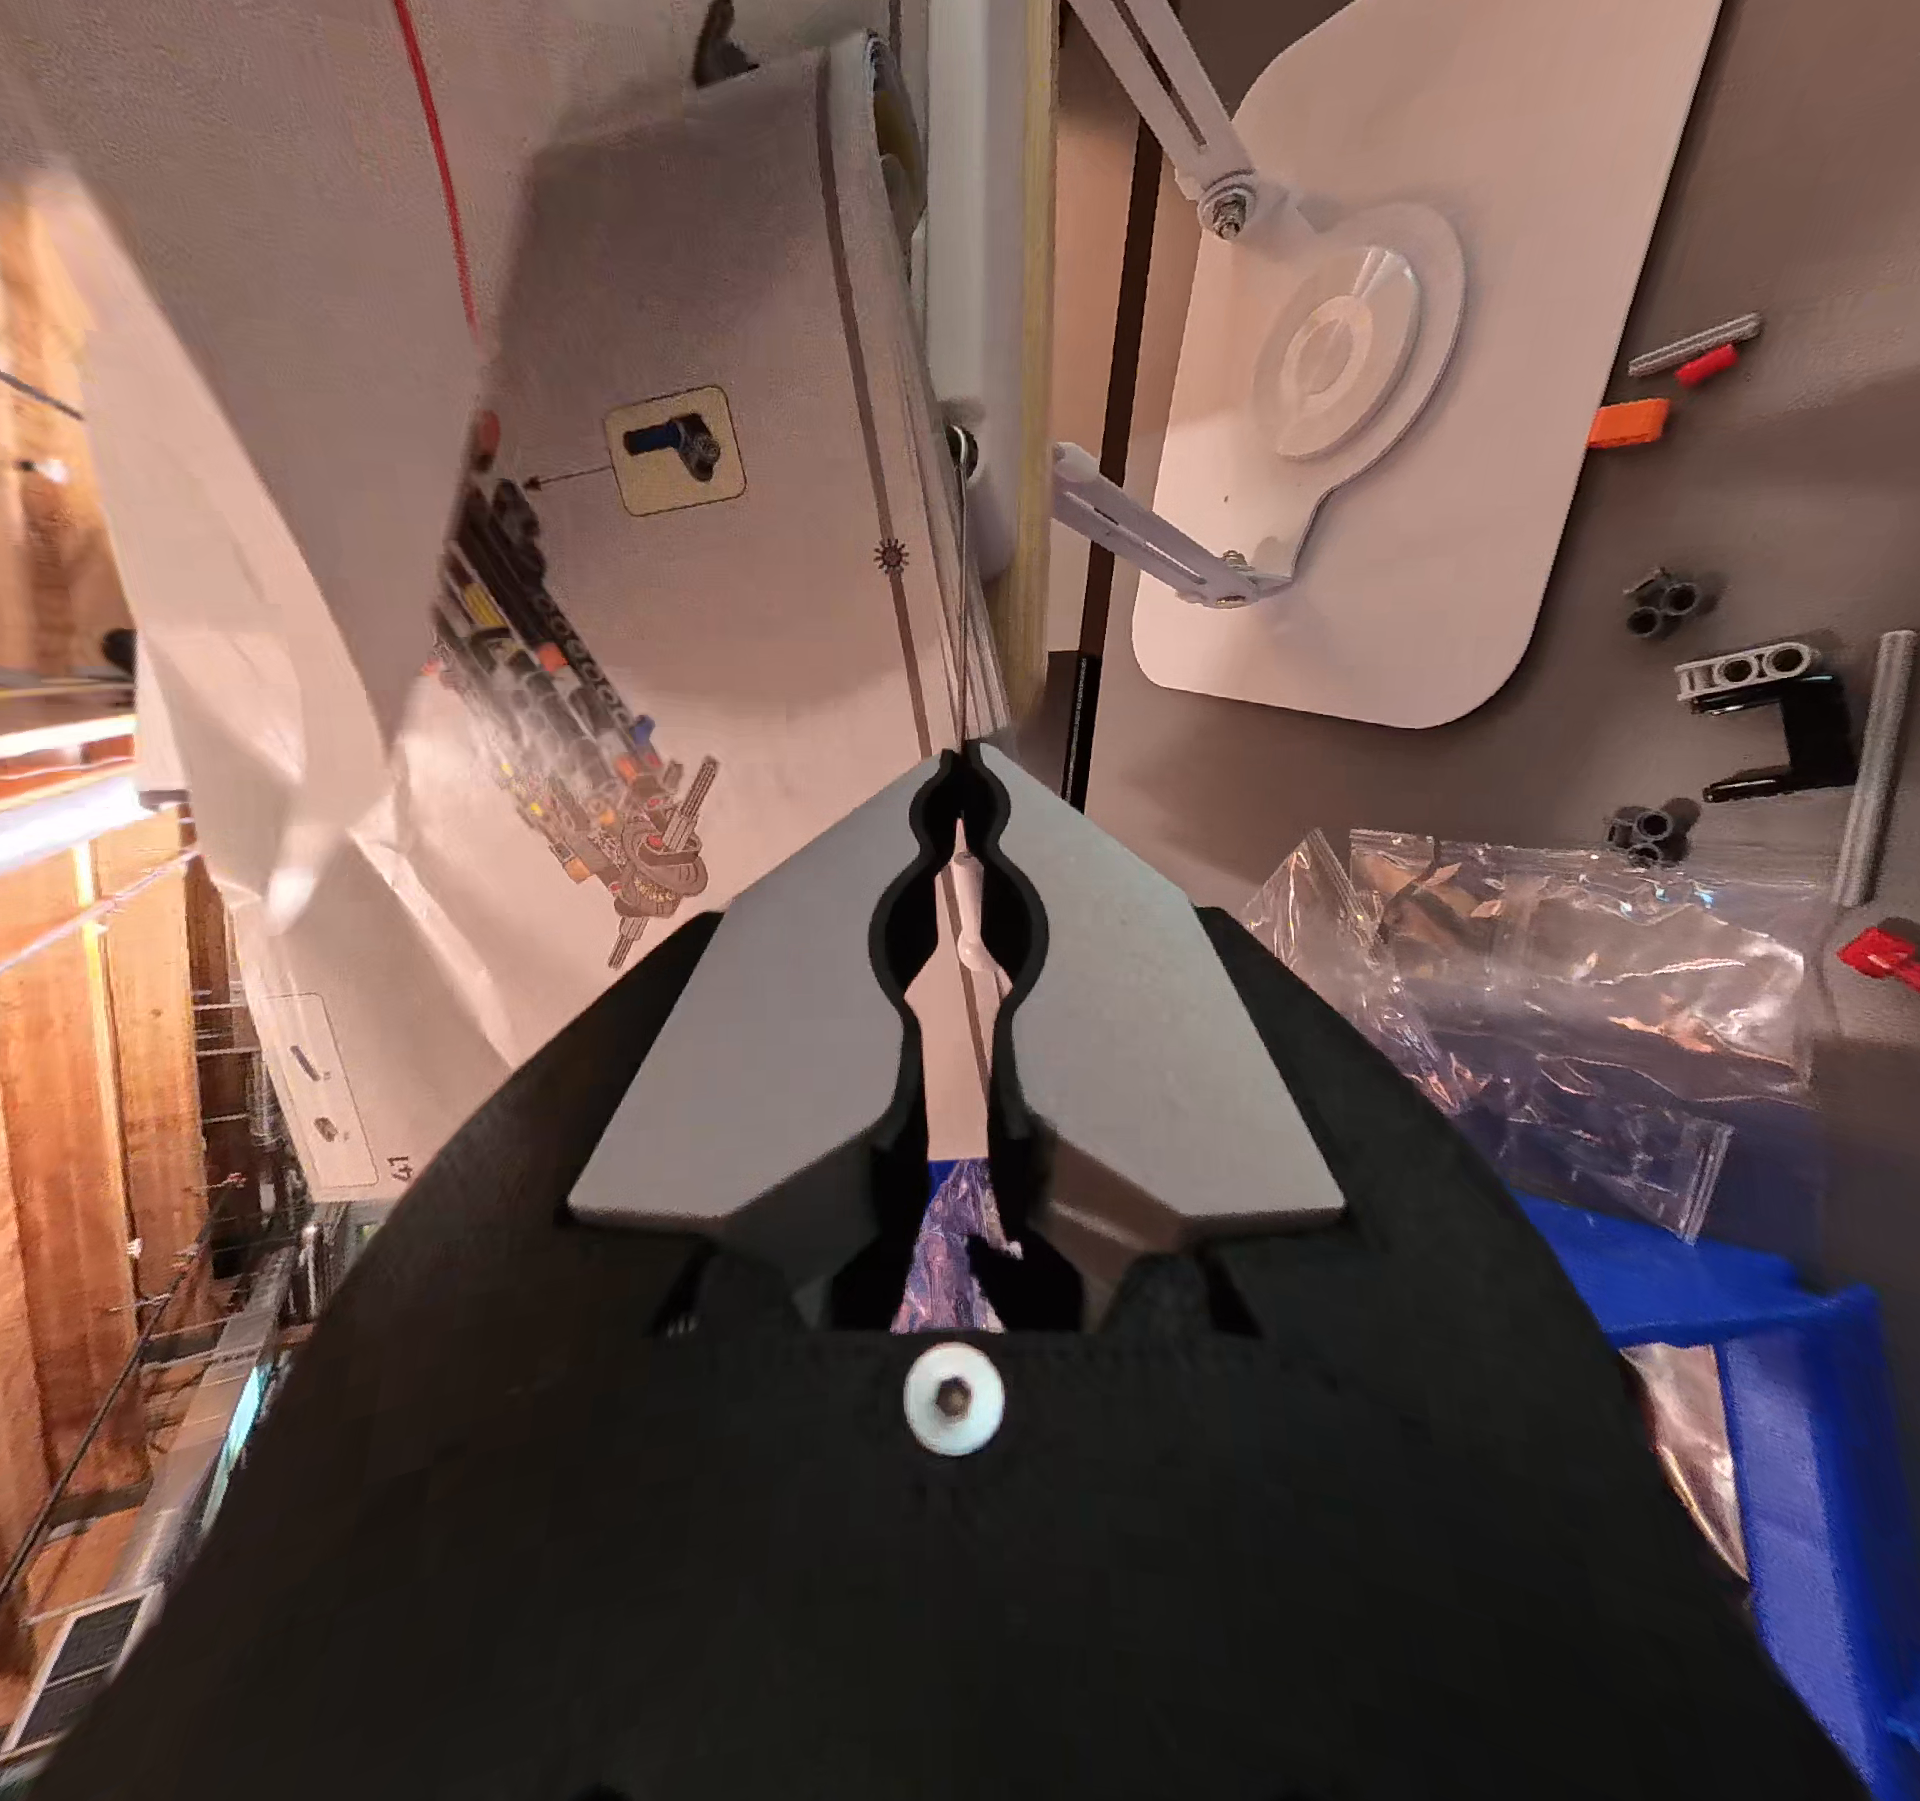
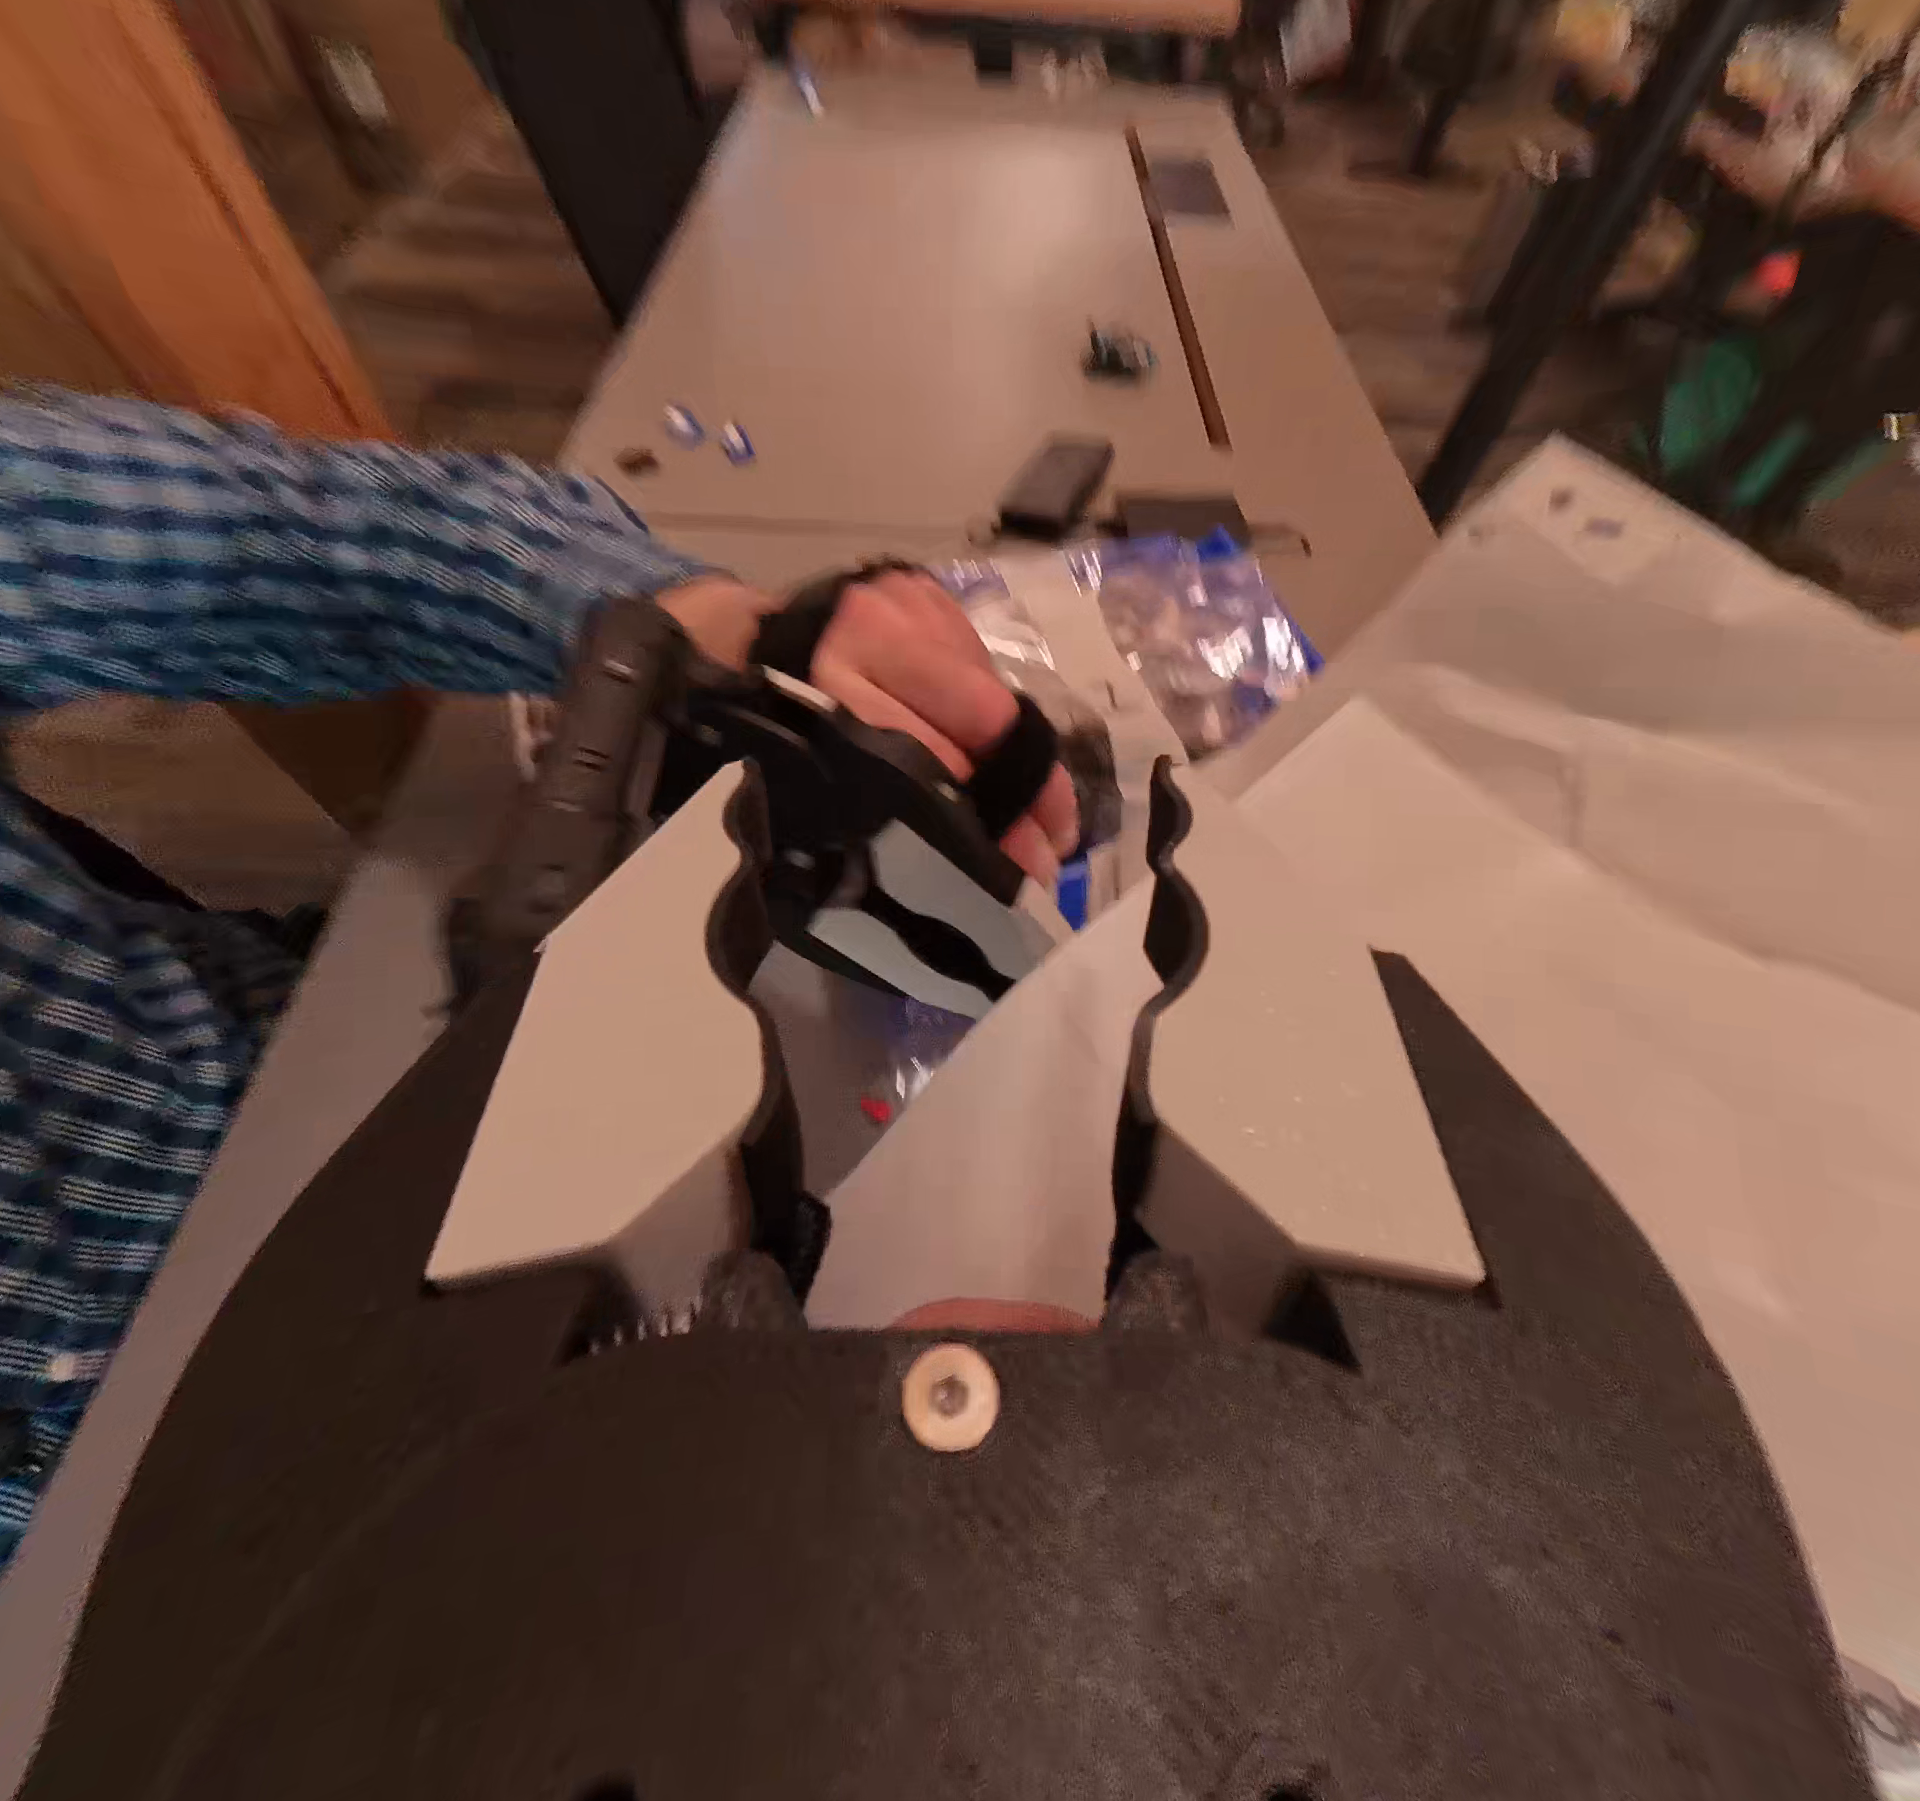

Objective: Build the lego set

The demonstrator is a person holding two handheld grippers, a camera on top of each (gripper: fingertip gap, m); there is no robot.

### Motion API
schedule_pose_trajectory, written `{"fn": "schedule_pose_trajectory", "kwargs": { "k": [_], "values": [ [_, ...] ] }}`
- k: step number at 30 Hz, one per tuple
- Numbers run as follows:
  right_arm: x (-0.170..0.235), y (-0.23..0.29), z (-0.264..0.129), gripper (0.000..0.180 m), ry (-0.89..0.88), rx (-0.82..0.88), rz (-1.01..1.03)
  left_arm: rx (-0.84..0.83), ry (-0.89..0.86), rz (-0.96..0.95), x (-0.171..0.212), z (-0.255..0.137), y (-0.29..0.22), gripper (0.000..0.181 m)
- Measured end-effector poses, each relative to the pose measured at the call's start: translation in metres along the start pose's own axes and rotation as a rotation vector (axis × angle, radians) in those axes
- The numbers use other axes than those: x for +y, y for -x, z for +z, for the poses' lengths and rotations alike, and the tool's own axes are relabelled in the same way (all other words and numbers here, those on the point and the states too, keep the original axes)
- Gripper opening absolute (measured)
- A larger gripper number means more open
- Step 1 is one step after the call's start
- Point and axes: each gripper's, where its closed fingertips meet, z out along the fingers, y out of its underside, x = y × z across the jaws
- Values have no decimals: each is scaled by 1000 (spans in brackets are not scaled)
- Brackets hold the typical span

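Note:
The instruction booklet (image 1: 675,608) stands open on a white holder, and one printed page shows a drawing of the model. My left gripper (image 1: 961,764) is shut, and its fingertips pinch the thin edge of a booklet page. It also shows in the right wrist view (image 2: 935,920), held by a person's hand (image 2: 904,650), with its tips at the page edge. My right gripper (image 2: 954,780) is open. A white page corner (image 2: 987,1128) lies loose between its fingers, close to the right finger (image 2: 1174,920), and is not pressed.
Loose Lego parts lie on the grey table at the right: an orange piece (image 1: 1631,421), a black and grey piece (image 1: 1766,702), a grey axle (image 1: 1875,764) and a red piece (image 1: 1881,956). Clear plastic bags (image 1: 1558,972) lie on a blue bin (image 1: 1766,1336). The holder's white base (image 1: 1351,401) is behind. The left gripper's tips are roughly 15 cm from the right gripper's.

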Motion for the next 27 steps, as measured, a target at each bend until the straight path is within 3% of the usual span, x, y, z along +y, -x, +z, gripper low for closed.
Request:
{"fn": "schedule_pose_trajectory", "kwargs": {
  "k": [3, 5, 7, 8, 9, 11, 15, 19, 22, 27],
  "values": [
    [-18, 21, -43, 67, -141, -31, -24, 3, -2, -3, 0, 1, 0, 0],
    [-29, 13, -85, 58, -286, 92, -65, 6, -5, -19, 0, 1, 0, 0],
    [-29, -7, -141, 60, -439, 248, -10, 3, 0, -7, 0, 1, 0, 0],
    [-15, -29, -171, 64, -455, 390, 26, 2, 0, -7, -1, 1, 0, 0],
    [18, -55, -191, 57, -347, 541, 55, 6, -1, -10, -1, 1, -1, 0],
    [85, -86, -209, 59, -131, 651, 150, 17, 2, -12, -1, 2, 0, 0],
    [177, -102, -187, 29, 277, 622, 180, 24, 16, 3, -1, 2, 1, 0],
    [150, -80, -135, 27, 190, 455, 82, 8, 14, -3, -5, -1, 0, 0],
    [130, -75, -108, 14, 187, 427, -10, -8, 20, -4, -7, -2, -2, 0],
    [130, -80, -90, 14, 304, 480, -92, -13, 14, -25, -9, -3, -4, 0]
  ]
}}
